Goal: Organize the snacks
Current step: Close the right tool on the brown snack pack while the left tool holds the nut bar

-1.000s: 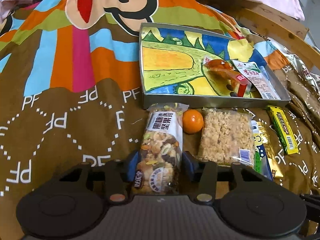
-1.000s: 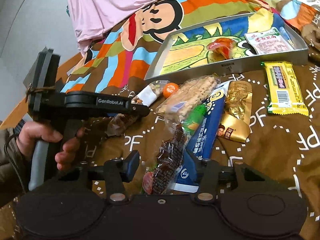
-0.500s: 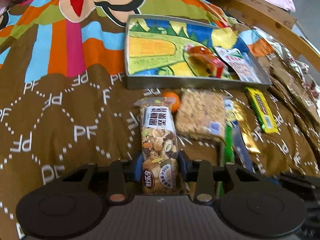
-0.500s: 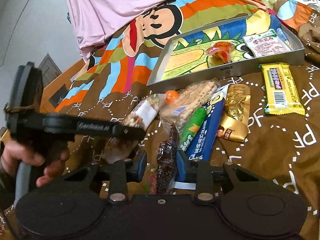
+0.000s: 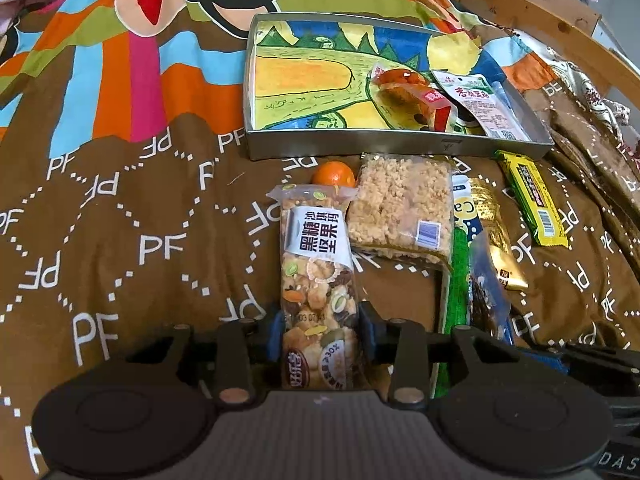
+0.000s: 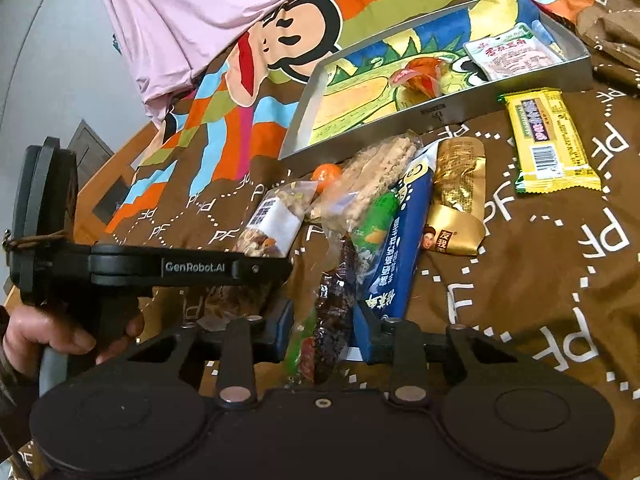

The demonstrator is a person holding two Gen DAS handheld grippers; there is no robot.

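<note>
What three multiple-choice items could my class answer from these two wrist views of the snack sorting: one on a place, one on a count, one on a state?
1. Where does the small orange lie?
A. inside the tin tray
B. on the brown cloth just in front of the tin tray
C. on the pink sheet

2. How many snack packets lie inside the tin tray?
A. none
B. two
C. five

3. What is the left gripper doing?
A. closed on the nut bar
B. wide open above the tray
C. holding the yellow bar

Answers: 1 B, the orange sits on the cloth, between the tray wall and the nut bar. 2 B, only a red-orange packet and a white packet show inside. 3 A, both pads press the nut bar's sides.
</note>
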